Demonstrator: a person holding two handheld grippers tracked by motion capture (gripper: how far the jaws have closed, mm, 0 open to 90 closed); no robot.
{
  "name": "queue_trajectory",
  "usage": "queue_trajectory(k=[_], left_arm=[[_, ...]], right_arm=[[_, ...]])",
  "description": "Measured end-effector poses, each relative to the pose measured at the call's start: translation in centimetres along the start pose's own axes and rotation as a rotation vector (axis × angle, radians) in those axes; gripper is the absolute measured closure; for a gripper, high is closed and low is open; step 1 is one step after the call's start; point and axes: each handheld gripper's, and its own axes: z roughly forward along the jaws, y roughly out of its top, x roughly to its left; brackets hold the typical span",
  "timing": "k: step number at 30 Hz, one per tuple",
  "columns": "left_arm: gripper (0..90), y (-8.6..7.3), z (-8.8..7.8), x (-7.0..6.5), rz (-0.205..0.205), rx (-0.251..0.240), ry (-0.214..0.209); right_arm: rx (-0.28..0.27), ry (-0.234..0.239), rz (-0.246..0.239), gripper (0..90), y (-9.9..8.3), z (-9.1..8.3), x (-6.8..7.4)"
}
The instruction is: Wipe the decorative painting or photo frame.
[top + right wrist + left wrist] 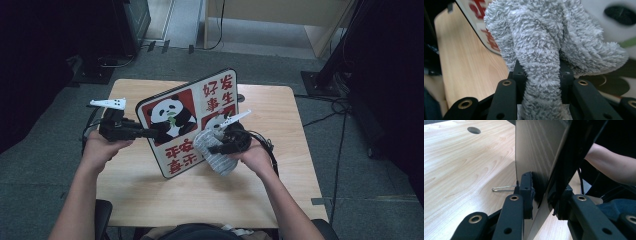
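left tongs [150,133]: clamped on panda board [187,120] edge, tilted upright on bench [260,200] | right tongs [212,145]: clamped on grey cloth [217,155], touching board's printed face, nearer

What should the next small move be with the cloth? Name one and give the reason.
Probably press the grey cloth flat on the panda board's printed face and stroke across it. The left hand-held gripper clamps the board's edge and holds it tilted above the table, while the right hand-held gripper pinches the bunched cloth right by the print.
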Motion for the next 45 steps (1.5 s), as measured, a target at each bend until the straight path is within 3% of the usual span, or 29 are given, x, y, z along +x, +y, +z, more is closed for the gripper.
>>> queue_trajectory(k=[3, 9, 19, 28, 35, 41, 45], left_arm=[[74.6, 0.1, 0.0, -0.2, 0.01, 0.002, 0.021], [74.5, 0.0, 0.0, -0.1, -0.001, -0.008, 0.019], [75.8, 0.1, 0.0, -0.2, 0.004, -0.005, 0.039], [75.6, 0.0, 0.0, -0.1, 0.002, -0.01, 0.034], [75.6, -0.1, 0.0, 0.1, -0.007, -0.023, 0.028], [75.5, -0.1, 0.0, 0.1, -0.009, -0.025, 0.025], [75.5, -0.3, 0.0, 0.3, -0.015, -0.037, 0.023]], right_arm=[[-0.001, -0.012, -0.009, 68.8, 0.8, -0.8, 0.4], [-0.034, -0.02, -0.024, 68.9, 2.2, -3.0, 1.0], [-0.046, -0.049, -0.085, 68.9, 6.4, -6.7, 2.1], [-0.059, -0.042, -0.123, 68.9, 10.3, -9.0, 2.9], [-0.072, -0.015, -0.155, 68.9, 13.8, -9.3, 3.6], [-0.061, -0.045, -0.195, 68.7, 15.9, -8.8, 4.9], [-0.074, -0.041, -0.189, 68.7, 16.7, -8.3, 5.3]])
